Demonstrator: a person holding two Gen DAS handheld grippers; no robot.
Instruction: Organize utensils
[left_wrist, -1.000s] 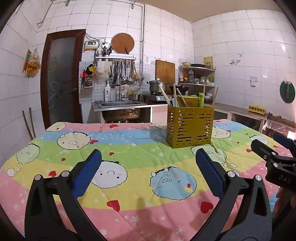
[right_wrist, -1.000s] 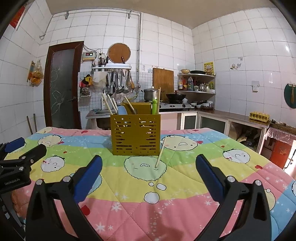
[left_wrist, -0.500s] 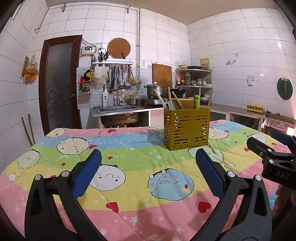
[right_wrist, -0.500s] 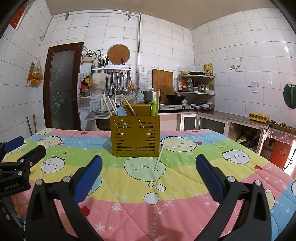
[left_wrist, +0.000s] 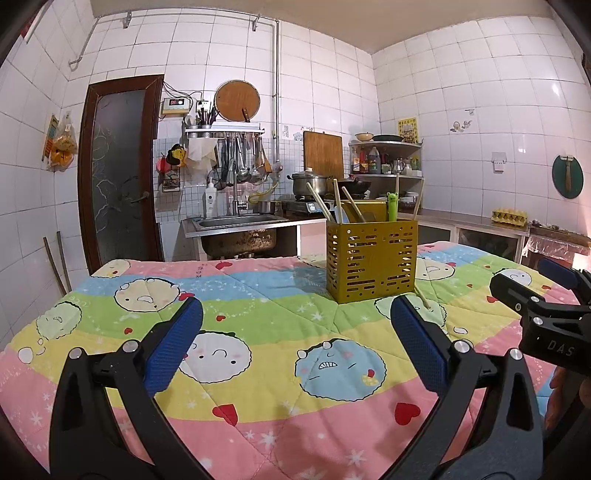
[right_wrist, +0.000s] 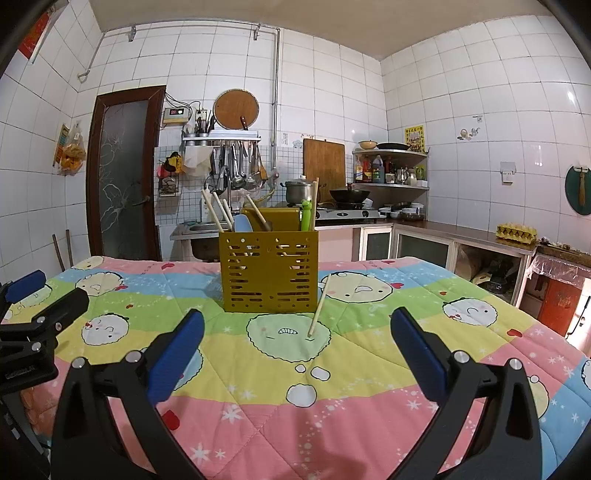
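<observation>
A yellow slotted utensil holder (right_wrist: 269, 270) is standing upright on the cartoon-print quilt (right_wrist: 332, 376) that is covering the table, and it is serving here as the landmark. Several wooden chopsticks (right_wrist: 213, 211), a pale blue spoon (right_wrist: 243, 223) and a green frog-topped utensil (right_wrist: 306, 215) are already standing inside it, so most of the sorting appears to be done. One loose chopstick (right_wrist: 319, 305) is lying on the quilt just beside the holder's front right corner, angling from that corner toward the camera, and it is probably the last piece waiting to be gathered. The right gripper (right_wrist: 297, 339) is hovering in front of the holder with its jaws spread wide and nothing between them, roughly lined up on that stray stick, likely so it can be pinched. The left gripper (left_wrist: 295, 334) is hanging to the holder's near left, likewise released and empty, apparently staying out of the way.
</observation>
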